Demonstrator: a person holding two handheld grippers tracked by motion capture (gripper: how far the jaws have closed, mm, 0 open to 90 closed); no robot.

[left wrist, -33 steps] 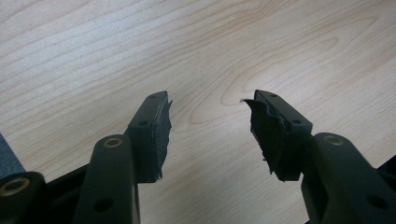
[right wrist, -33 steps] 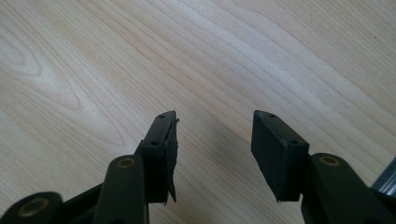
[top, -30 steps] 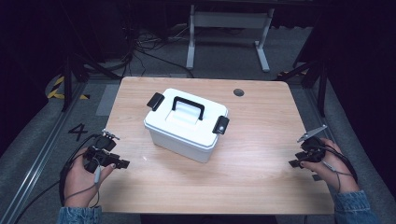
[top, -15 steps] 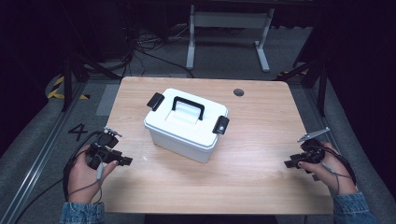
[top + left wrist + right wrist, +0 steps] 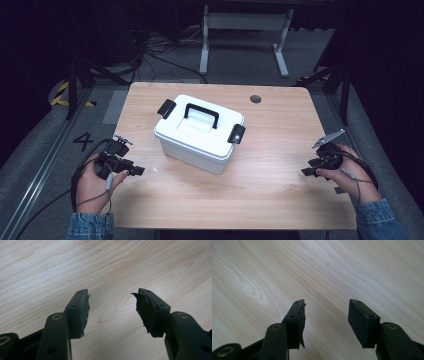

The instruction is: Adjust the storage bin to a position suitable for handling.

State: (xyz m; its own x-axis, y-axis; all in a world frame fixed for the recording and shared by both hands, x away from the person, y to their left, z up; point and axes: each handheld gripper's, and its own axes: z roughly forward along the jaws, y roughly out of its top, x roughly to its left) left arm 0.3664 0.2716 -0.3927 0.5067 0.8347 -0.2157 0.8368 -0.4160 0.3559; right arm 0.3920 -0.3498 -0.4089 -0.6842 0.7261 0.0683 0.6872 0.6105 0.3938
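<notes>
Your white box (image 5: 200,135) sits mid-surface, well apart from both: left gripper (image 5: 131,169) gaping, right gripper (image 5: 309,167) just opened wider, nothing between.

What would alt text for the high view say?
A white plastic storage box with a black handle and two black latches sits closed on a light wooden table. A person's hands hold the left gripper and right gripper apart from it, fingers open.

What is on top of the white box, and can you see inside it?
The white box carries a closed lid with a black handle and two black latches. The lid covers the inside, so its contents stay hidden.
</notes>
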